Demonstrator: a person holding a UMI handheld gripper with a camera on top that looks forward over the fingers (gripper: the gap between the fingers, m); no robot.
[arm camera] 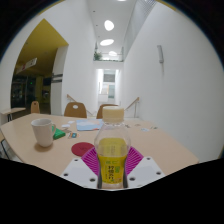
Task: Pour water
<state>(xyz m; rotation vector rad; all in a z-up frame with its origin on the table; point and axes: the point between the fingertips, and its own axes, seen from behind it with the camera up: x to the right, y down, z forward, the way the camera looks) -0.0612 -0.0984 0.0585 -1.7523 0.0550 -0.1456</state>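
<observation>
Gripper view: gripper [111,172] closed on bottle [112,150] of yellow liquid, pads [88,158] pressing both sides; bottle base hidden. Cup [43,131] on table [160,143] beyond, contents unseen.

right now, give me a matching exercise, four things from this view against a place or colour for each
Things:
1. bottle
2. cup
3. coaster
4. chair

Descriptions:
A. red, flat on the table, just left of the fingers
B. between the gripper fingers, yellow liquid inside
C. wooden, beyond the table
D. white, upright on the table, left of the coaster

Pairs: 1-B, 2-D, 3-A, 4-C
</observation>
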